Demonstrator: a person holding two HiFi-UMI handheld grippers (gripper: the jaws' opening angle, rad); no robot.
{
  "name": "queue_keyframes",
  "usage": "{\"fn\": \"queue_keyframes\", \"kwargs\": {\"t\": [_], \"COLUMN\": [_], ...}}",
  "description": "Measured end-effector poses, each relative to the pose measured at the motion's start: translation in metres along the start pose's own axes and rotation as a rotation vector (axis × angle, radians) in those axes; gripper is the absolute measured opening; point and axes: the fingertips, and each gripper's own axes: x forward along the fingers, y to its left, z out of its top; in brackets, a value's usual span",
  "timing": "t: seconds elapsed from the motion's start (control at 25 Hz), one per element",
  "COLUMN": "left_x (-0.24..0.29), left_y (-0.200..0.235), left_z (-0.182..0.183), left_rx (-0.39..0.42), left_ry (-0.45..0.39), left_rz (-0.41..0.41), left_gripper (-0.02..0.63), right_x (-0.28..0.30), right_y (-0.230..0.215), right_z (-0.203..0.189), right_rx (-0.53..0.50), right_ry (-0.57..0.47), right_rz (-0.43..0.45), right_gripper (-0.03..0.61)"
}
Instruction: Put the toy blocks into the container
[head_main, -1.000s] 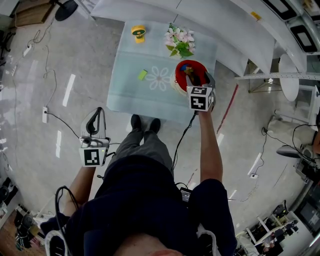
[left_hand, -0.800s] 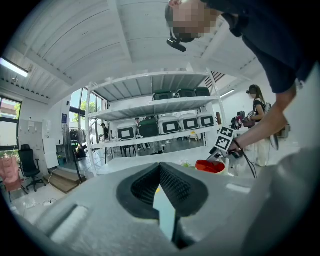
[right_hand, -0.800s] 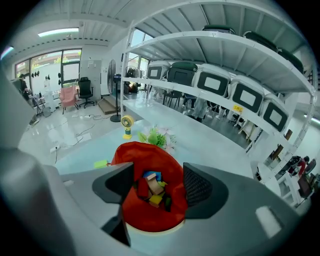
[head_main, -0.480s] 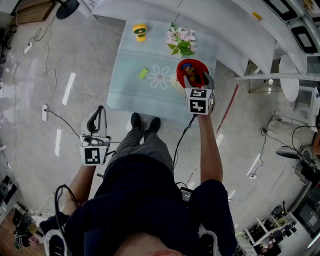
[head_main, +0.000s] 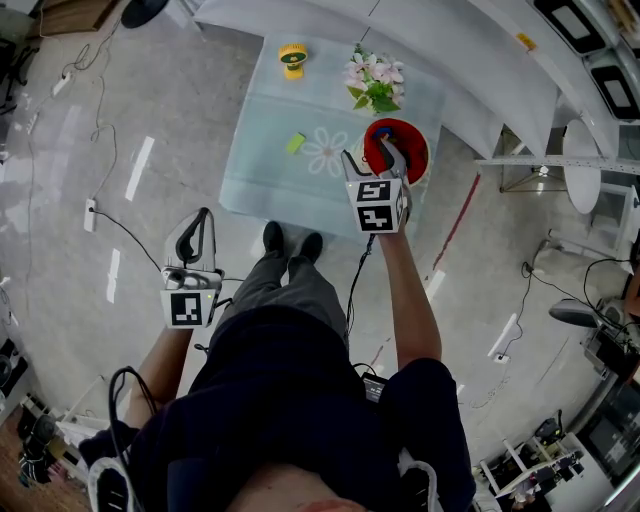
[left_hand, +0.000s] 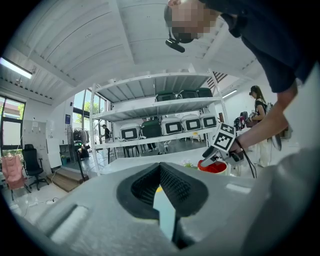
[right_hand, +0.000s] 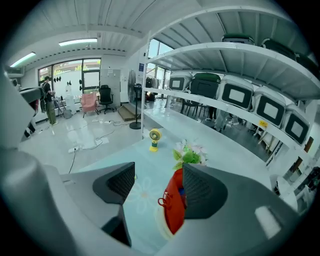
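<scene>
A small green block lies on the pale blue table, left of its flower print. The red container stands at the table's right side, with a blue piece showing inside. My right gripper hovers open and empty at the container's near-left rim; in the right gripper view the red container sits between the jaws, toward the right one. My left gripper hangs shut and empty over the floor, well short of the table. Past its closed jaws, the left gripper view shows the container.
A yellow toy fan and a bunch of flowers stand at the table's far edge. A white curved counter runs behind the table. Cables and a socket lie on the grey floor to the left.
My right gripper has drawn back and to the left, from over the container to its near-left rim. The left gripper has barely moved.
</scene>
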Motion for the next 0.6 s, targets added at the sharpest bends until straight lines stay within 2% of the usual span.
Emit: {"fn": "queue_keyframes", "kwargs": {"t": [0.28, 0.6], "left_x": [-0.009, -0.021], "left_y": [0.010, 0.025], "left_z": [-0.007, -0.016], "left_rx": [-0.008, -0.019], "left_ry": [0.011, 0.022], "left_rz": [0.027, 0.063], "left_gripper": [0.003, 0.003], "right_x": [0.028, 0.071], "right_y": [0.054, 0.100], "right_z": [0.002, -0.017], "right_rx": [-0.114, -0.244], "right_ry": [0.008, 0.063], "right_rz": [0.091, 0.182], "right_gripper": [0.296, 0.296]}}
